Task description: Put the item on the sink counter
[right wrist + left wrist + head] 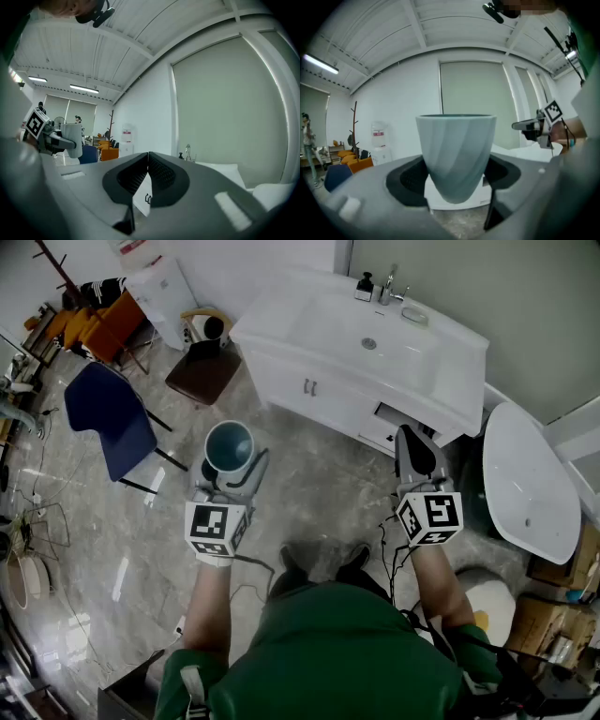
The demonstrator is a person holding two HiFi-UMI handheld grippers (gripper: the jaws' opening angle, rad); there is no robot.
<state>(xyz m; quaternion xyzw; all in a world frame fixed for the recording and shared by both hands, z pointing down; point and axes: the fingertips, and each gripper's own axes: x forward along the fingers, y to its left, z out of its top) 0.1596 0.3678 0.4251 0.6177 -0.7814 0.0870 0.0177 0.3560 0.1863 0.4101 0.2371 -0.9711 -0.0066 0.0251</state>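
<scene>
A blue-grey ribbed cup [230,448] stands upright between the jaws of my left gripper [231,465], held over the floor well short of the sink cabinet. In the left gripper view the cup [457,154] fills the middle, and the black pads [408,180] press on both of its sides. My right gripper [418,454] hangs shut and empty in front of the cabinet's right part; in the right gripper view its pads [147,176] meet. The white sink counter [272,315] with its basin [367,338] and tap [386,287] lies ahead.
A soap bottle [364,285] and a small dish [413,315] sit by the tap. A blue chair [112,418] and a brown stool [202,371] stand at the left on the floor. A white toilet [525,479] is at the right.
</scene>
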